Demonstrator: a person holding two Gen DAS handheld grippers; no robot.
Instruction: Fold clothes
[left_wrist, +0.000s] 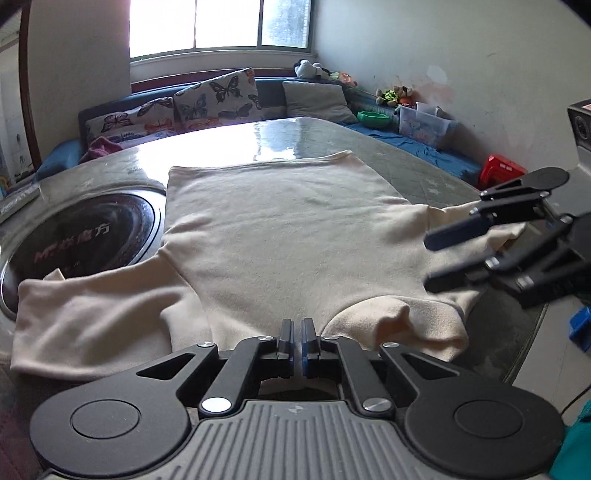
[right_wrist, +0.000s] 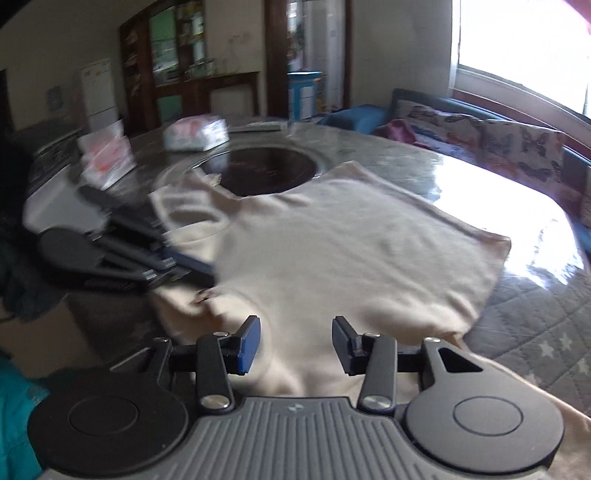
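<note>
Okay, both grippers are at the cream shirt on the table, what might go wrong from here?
1. The left gripper is shut at the collar edge of the cream shirt; whether it grips cloth is unclear, so a lift may leave the shirt behind.
2. The right gripper is open over the cloth, gripping nothing; a one-sided pull could skew the shirt.
3. One sleeve overlaps the round cooktop and may catch its rim.

Can't see if my left gripper (left_wrist: 297, 341) pinches cream shirt (left_wrist: 280, 236) or just sits shut above it. Left gripper (right_wrist: 177, 264) all smeared in right wrist view. Packets (right_wrist: 195, 133) on far table side too blurry to read. Shirt's near edge hidden under right gripper (right_wrist: 295, 343). Toys (left_wrist: 393, 96) by wall too small to tell.
</note>
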